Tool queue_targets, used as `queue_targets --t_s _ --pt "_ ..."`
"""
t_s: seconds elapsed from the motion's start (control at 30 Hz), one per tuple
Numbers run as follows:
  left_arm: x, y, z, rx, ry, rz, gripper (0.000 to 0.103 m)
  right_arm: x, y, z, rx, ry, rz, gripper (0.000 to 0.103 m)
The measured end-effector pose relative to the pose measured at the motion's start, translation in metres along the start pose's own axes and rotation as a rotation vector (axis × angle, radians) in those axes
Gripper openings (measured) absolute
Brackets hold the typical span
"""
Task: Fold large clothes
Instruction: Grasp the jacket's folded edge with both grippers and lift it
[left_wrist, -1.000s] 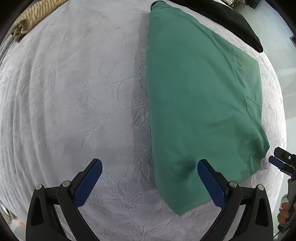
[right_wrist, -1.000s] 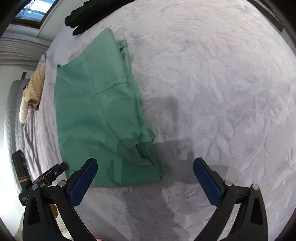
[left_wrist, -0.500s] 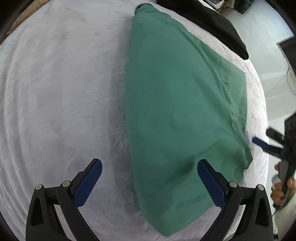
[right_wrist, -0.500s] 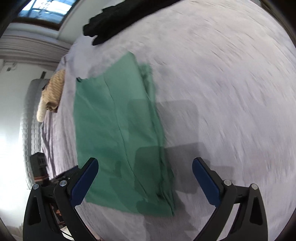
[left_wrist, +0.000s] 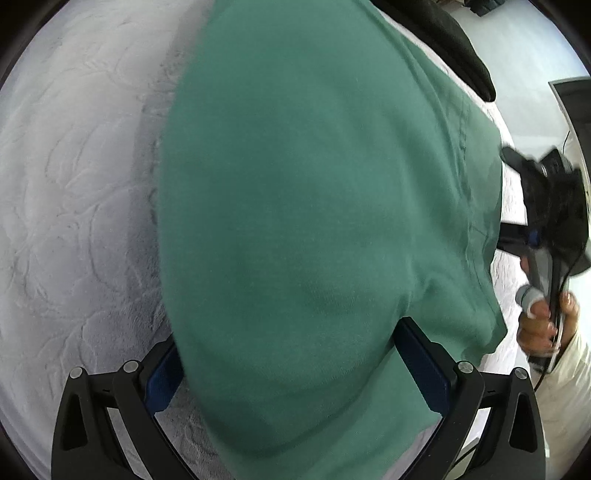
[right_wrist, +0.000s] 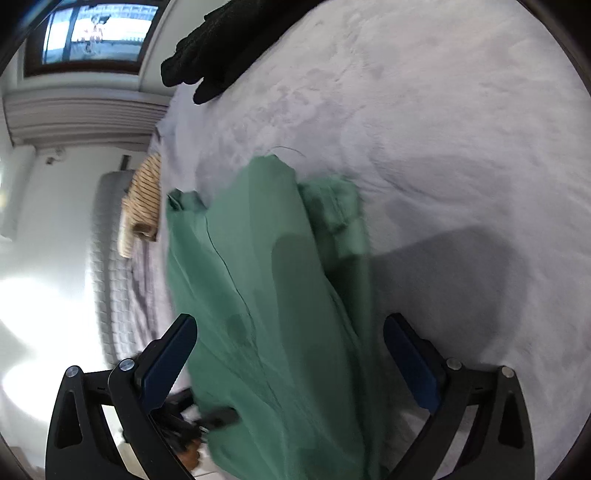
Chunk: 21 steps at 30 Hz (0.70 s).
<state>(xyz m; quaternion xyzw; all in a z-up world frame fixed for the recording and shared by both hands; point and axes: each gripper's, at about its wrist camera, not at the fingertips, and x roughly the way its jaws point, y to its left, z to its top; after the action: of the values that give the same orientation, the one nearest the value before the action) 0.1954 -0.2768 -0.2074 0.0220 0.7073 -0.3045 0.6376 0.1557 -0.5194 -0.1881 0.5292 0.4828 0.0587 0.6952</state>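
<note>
- Both grippers have closed in on the green garment (left_wrist: 314, 221), which now fills each view.
- Left gripper (left_wrist: 295, 373): fingers spread wide, near edge of the cloth between them.
- Right gripper (right_wrist: 291, 365): equally wide, straddling the cloth.
- It lies on the grey bedspread (right_wrist: 443, 129), along its left edge.

My left tool (left_wrist: 288, 373) has its fingers spread wide. My right tool (right_wrist: 291, 365) is spread just as wide; my hand (left_wrist: 543, 321) grips its handle.
</note>
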Motion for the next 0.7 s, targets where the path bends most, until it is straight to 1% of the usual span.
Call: queue_targets --t_s 0.1,0.13,0.17,0.2,0.23,0.27,0.3,0.33,0.43,0.5,0.57,0.63,0.67,0.7 --pt "0.003 -0.007 0.002 0.019 0.015 -0.003 0.103 0.008 -0.003 0.004 0.041 -0.012 0.004 0.101" --pt "0.002 -0.009 0.001 0.025 0.012 -0.009 0.095 0.009 -0.004 0.005 0.053 -0.012 0.000 0.100" --pt "-0.002 -0.009 -0.001 0.032 0.003 -0.019 0.088 0.011 -0.003 0.006 0.062 -0.008 -0.009 0.085" --pt "-0.006 -0.011 -0.003 0.042 -0.011 -0.010 0.079 0.014 -0.003 0.006 0.079 0.013 -0.030 0.040" --pt "-0.011 -0.015 -0.006 0.064 -0.026 0.007 0.065 0.016 -0.006 0.006 0.092 0.021 -0.032 0.032" --pt "-0.016 -0.018 -0.008 0.082 -0.040 0.016 0.061 0.014 -0.003 0.004 0.088 0.007 -0.035 0.027" --pt "-0.020 -0.021 -0.010 0.094 -0.053 0.020 0.053 0.012 0.001 0.002 0.073 -0.003 -0.034 0.021" --pt "-0.027 -0.023 -0.012 0.103 -0.066 0.014 0.046 0.010 0.005 0.000 0.067 -0.015 -0.029 0.020" --pt "-0.052 -0.025 -0.021 0.124 -0.110 -0.027 0.040 0.000 0.011 -0.007 0.092 -0.043 0.053 0.016" --pt "-0.070 -0.026 -0.028 0.137 -0.140 -0.053 0.039 -0.010 0.021 -0.015 0.096 -0.058 0.108 0.016" --pt "-0.086 -0.025 -0.035 0.151 -0.163 -0.069 0.039 -0.018 0.032 -0.023 0.081 -0.066 0.132 0.016" --pt "-0.102 -0.026 -0.045 0.163 -0.182 -0.074 0.039 -0.022 0.045 -0.032 0.063 -0.069 0.140 0.016" --pt "-0.109 -0.022 -0.050 0.168 -0.187 -0.076 0.039 -0.025 0.054 -0.040 0.048 -0.069 0.143 0.016" --pt "-0.121 -0.011 -0.063 0.172 -0.190 -0.078 0.039 -0.026 0.060 -0.046 0.041 -0.068 0.144 0.016"
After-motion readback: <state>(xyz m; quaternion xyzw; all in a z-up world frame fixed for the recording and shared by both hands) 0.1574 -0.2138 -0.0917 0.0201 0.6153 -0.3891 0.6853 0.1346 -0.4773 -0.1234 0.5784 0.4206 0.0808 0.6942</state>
